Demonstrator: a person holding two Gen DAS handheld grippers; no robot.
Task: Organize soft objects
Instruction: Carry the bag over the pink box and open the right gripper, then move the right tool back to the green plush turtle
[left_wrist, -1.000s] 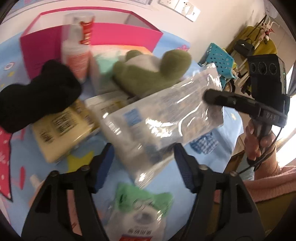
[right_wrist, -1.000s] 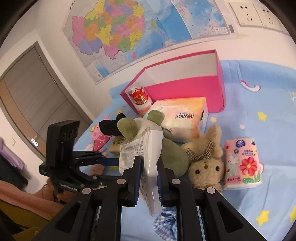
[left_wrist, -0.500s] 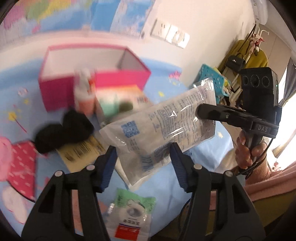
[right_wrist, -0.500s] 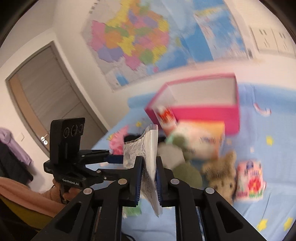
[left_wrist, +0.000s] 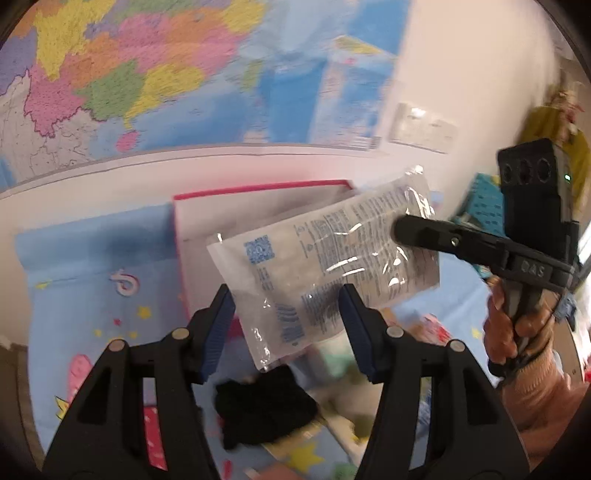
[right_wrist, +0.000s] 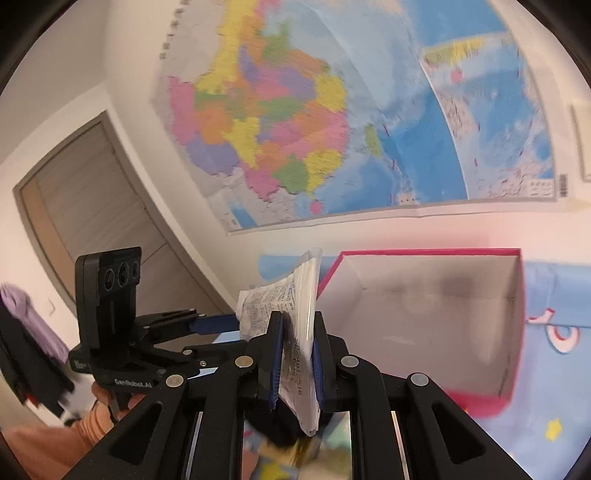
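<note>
Clear crinkled plastic, the printed packet hangs in the air in front of the open pink box, clenched at its 3 o'clock end by the right gripper. The left gripper straddles its 7 o'clock corner, fingers parted and seemingly not pressing. A black soft item lies below on the blue sheet.

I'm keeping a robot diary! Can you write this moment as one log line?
right gripper: shut on clear packet | left gripper: open around packet's lower end | pink box: open, behind | packet: lifted
</note>
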